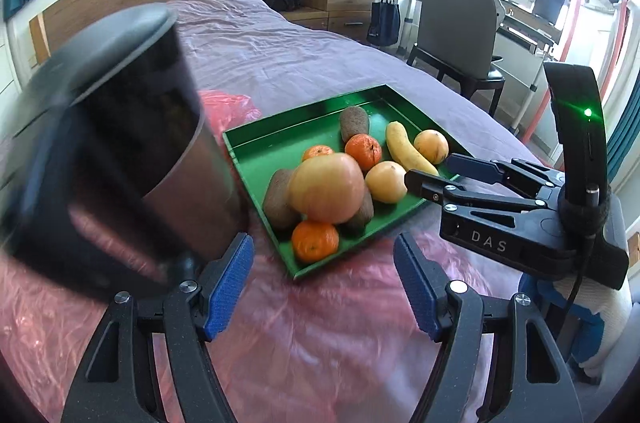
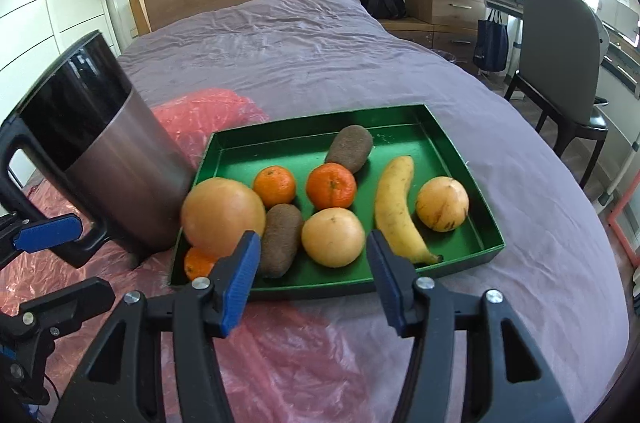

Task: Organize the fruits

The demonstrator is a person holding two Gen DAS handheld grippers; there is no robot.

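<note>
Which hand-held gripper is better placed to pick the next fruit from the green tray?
Probably the right hand-held gripper: it is open, its fingers point into the green tray, roughly lined up with the yellow-orange fruit. The left hand-held gripper, also open, sits farther back beside the jug.

Bed [image 2: 320, 35]: plastic sheet [image 2: 288, 355], tray [image 2: 400, 143].

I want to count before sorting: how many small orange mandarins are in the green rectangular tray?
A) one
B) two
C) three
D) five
C: in the green rectangular tray, two small orange mandarins sit mid-tray and a third peeks out at the near left corner.
</note>
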